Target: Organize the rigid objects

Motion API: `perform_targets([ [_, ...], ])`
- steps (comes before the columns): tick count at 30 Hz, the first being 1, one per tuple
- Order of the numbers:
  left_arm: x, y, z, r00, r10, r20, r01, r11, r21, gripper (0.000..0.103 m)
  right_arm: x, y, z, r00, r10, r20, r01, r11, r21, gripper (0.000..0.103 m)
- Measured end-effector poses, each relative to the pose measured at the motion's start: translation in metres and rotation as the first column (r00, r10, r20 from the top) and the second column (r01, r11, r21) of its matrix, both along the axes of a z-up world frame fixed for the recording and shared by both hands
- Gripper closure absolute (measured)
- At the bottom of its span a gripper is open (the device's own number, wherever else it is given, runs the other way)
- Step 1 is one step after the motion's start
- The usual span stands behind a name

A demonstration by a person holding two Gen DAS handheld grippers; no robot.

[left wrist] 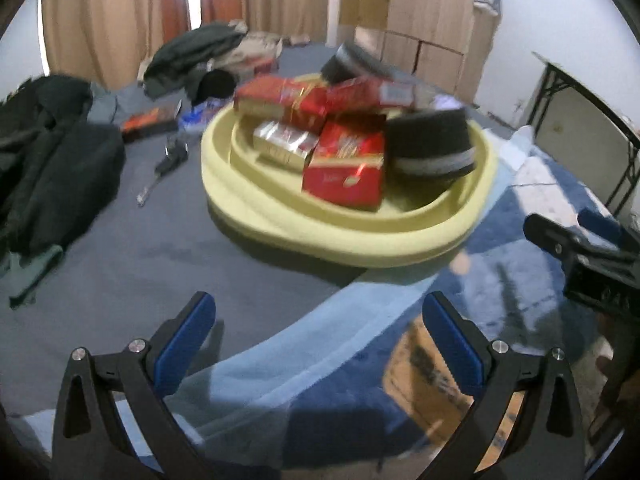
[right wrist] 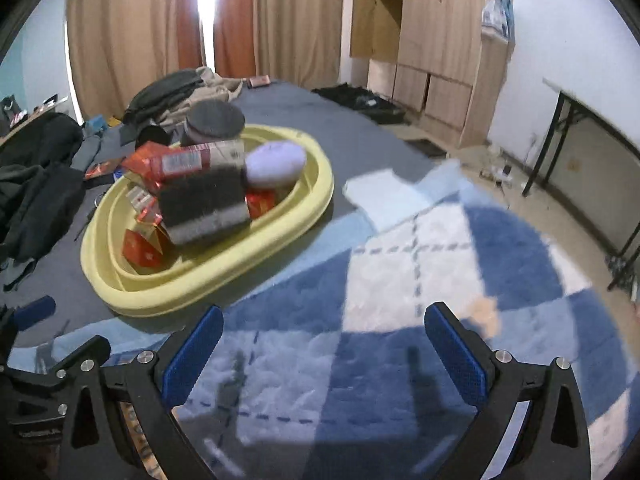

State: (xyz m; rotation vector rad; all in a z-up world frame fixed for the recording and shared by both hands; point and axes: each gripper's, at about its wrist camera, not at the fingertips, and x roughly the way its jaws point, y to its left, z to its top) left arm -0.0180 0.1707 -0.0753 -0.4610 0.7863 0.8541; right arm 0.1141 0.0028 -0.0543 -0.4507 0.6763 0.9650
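A yellow oval basin [left wrist: 256, 204] [right wrist: 316, 196] sits on the grey bed. It holds several red boxes [left wrist: 344, 168] [right wrist: 140, 248], a silver-red box [left wrist: 284, 142], two black round tins [left wrist: 432, 148] [right wrist: 206, 204] and a pale lilac round piece [right wrist: 276, 162]. My left gripper [left wrist: 320, 312] hangs open in front of the basin, nothing between its blue pads [left wrist: 184, 344]. My right gripper [right wrist: 324, 324] is open too, over the blue and white blanket [right wrist: 420, 264], right of the basin. The right gripper's body [left wrist: 588, 252] shows at the left wrist view's right edge.
Dark clothes [left wrist: 52, 160] [right wrist: 36, 184] lie heaped left of the basin. A small orange-black box [left wrist: 148, 122] and a black key-like item [left wrist: 170, 158] lie on the grey sheet. A wooden wardrobe [right wrist: 432, 40] and a folding table [right wrist: 592, 120] stand at the right.
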Motion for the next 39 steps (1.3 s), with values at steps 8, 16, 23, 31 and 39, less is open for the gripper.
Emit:
perform_targets([
  [8, 0.008, 0.003, -0.027, 1.0, 0.029, -0.011, -0.029, 1.0, 0.0, 0.0, 0.0, 0.037, -0.046, 0.999, -0.017, 0.048, 0.024, 0.988, -0.15, 0.0],
  [16, 0.01, 0.002, -0.026, 1.0, 0.027, -0.012, -0.027, 1.0, 0.001, 0.0, 0.006, 0.04, -0.048, 1.0, -0.017, 0.02, 0.02, 0.989, -0.145, 0.0],
  [23, 0.01, -0.002, -0.026, 0.999, 0.024, -0.025, -0.024, 1.0, 0.002, 0.0, 0.006, 0.038, -0.047, 1.0, -0.018, 0.019, 0.02, 0.99, -0.143, 0.0],
  [31, 0.009, -0.002, -0.026, 0.999, 0.024, -0.024, -0.024, 1.0, 0.001, 0.0, 0.006, 0.038, -0.047, 1.0, -0.018, 0.017, 0.02, 0.99, -0.142, 0.0],
  [39, 0.009, -0.002, -0.025, 0.999, 0.024, -0.025, -0.024, 1.0, 0.001, 0.0, 0.006, 0.038, -0.047, 1.0, -0.018, 0.019, 0.02, 0.99, -0.143, 0.0],
])
